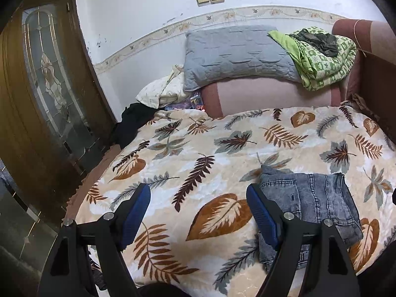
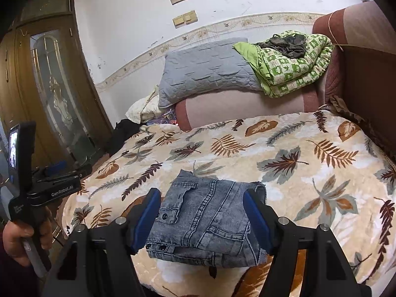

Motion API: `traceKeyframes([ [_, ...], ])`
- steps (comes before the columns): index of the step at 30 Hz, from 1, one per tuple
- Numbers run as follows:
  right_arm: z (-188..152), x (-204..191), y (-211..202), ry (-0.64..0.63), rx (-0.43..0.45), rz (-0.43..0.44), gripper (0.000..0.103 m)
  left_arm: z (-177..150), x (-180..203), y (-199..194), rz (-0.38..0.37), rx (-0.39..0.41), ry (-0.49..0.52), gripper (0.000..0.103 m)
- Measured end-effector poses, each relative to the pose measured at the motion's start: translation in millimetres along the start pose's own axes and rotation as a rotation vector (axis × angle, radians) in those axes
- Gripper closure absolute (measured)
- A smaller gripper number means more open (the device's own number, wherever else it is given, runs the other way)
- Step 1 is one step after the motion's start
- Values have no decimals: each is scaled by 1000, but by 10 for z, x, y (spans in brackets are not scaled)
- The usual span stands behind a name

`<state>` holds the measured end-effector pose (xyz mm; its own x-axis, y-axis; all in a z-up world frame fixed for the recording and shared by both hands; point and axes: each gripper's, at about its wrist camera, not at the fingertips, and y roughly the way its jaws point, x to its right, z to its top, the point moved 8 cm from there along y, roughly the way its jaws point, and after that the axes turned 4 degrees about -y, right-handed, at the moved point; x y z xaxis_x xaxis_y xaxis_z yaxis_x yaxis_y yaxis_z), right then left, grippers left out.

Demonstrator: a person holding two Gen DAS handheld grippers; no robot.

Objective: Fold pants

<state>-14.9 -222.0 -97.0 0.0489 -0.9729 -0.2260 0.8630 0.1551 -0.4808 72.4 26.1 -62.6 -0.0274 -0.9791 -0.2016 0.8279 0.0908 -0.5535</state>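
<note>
I see the folded denim pants (image 2: 208,222) lying on the leaf-print blanket (image 2: 309,148) directly ahead of my empty, spread right gripper (image 2: 203,225), while my left gripper (image 1: 198,217), also open, sits off to their left.

We saw the pants (image 2: 205,225), faded grey-blue denim with heavy seams and dark snap buttons, folded into a compact, roughly square bundle. They lay flat near the front edge of the bed (image 2: 309,185), on its leaf-patterned blanket.
</note>
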Motion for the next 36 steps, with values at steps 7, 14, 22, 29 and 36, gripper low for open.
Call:
traceKeyframes([
  [7, -26, 1, 35, 1, -11, -4, 30, -38, -7, 52, 12, -15, 7, 23],
  [14, -48, -4, 60, 2, -21, -4, 30, -100, -13, 123, 18, -42, 7, 22],
  [22, -65, -3, 83, 3, -29, -7, 30, -147, -3, 159, 24, -59, 13, 22],
  [29, -97, -3, 121, 3, -42, -14, 30, -176, 3, 191, 48, -67, 30, 22],
  [36, -113, 15, 134, 8, -50, -18, 30, -211, -13, 224, 48, -79, 28, 22],
])
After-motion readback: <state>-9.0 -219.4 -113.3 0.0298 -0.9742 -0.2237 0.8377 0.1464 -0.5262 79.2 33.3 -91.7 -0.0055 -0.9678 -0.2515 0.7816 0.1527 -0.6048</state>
